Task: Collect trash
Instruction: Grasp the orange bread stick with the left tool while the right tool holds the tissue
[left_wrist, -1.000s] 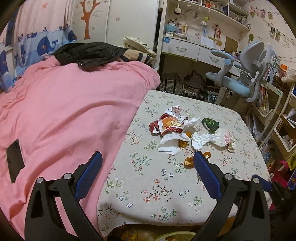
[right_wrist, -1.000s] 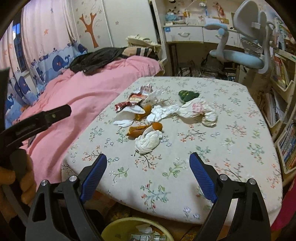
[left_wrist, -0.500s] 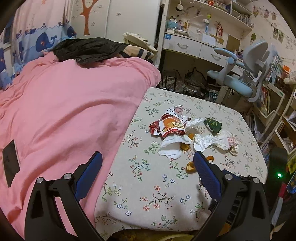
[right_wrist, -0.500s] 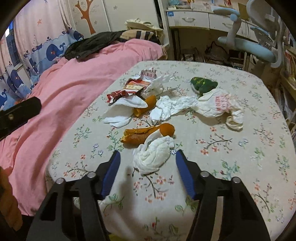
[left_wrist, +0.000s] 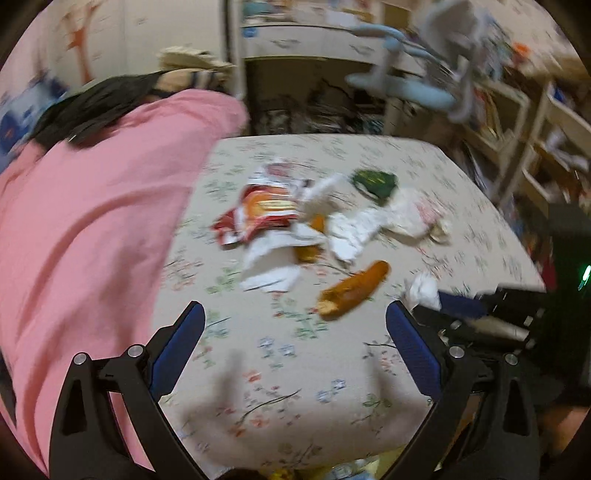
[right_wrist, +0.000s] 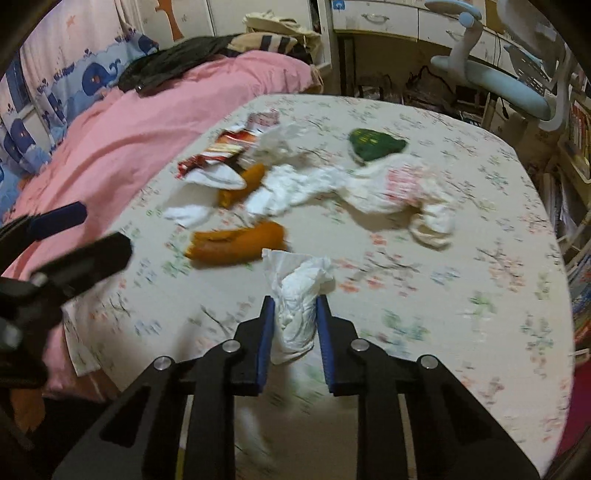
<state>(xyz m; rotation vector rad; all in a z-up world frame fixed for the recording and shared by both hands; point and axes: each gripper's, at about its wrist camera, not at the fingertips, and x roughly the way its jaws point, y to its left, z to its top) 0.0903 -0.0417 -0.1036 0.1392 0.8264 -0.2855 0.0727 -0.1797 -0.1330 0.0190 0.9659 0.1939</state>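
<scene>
Change since half a second earlier: right gripper (right_wrist: 294, 317) had closed its jaws from a wide straddle onto the crumpled white tissue (right_wrist: 299, 295), and both views had drawn nearer the trash pile.
Right gripper: clenched on the tissue, blue pads pressing it from both sides, its crumpled top sticking out past the fingertips.
Tissue relative to orange peel: just on the near side of the long orange peel (right_wrist: 236, 242), close to it; whether it touched the floral tablecloth (right_wrist: 461, 295) could not be told.
Left gripper: released, jaws spread wide (left_wrist: 295, 347), hovering over the near edge of the cloth with nothing between the pads.
Peel relative to left gripper: ahead of the fingertips, nearer the right finger, in the blurred left wrist view (left_wrist: 352, 290).
Remaining trash beyond the peel: red snack wrapper (right_wrist: 212, 155), second orange peel (right_wrist: 242, 184), white tissues (right_wrist: 295, 188), green wrapper (right_wrist: 375, 144), white plastic bag (right_wrist: 402, 188).
Beside the table: pink bedspread (right_wrist: 147, 125).
</scene>
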